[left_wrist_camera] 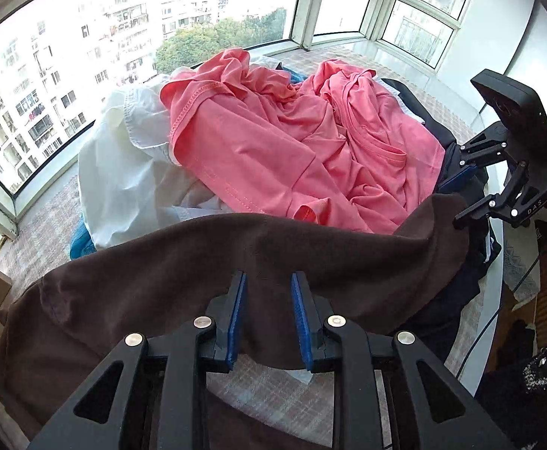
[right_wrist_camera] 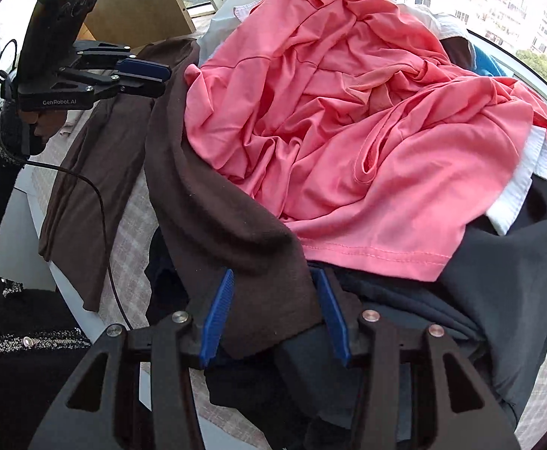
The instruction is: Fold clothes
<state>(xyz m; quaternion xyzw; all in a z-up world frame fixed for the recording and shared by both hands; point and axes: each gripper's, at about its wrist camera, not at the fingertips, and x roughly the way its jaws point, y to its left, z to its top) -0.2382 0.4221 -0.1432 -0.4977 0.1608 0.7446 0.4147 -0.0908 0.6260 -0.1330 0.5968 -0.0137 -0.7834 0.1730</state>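
A brown garment (left_wrist_camera: 206,258) stretches from one hand-held gripper to the other, in front of a big pile of clothes.

The left hand-held gripper (left_wrist_camera: 268,318) has its two blue pads a little way apart. The brown cloth runs between them and hangs down past them. There is a gap at the pads, so they do not seem to squeeze the cloth.

The right hand-held gripper (right_wrist_camera: 273,315) has its blue pads wider apart. One end of the brown garment lies between them, loose, and I cannot tell if a pad touches it. In the left wrist view this hand-held gripper sits at the far right end of the brown cloth.

Just behind the brown garment lies a crumpled pink shirt (left_wrist_camera: 292,142) on top of the pile. A white shirt (left_wrist_camera: 123,165) pokes out to the left of the pink one. A dark grey garment (right_wrist_camera: 498,281) lies under the pink shirt, near the right hand-held gripper. A bit of blue cloth (left_wrist_camera: 80,242) peeks out low in the pile.

The pile rests on a bench (left_wrist_camera: 273,382) with a checked cover, beside big windows (left_wrist_camera: 67,67).
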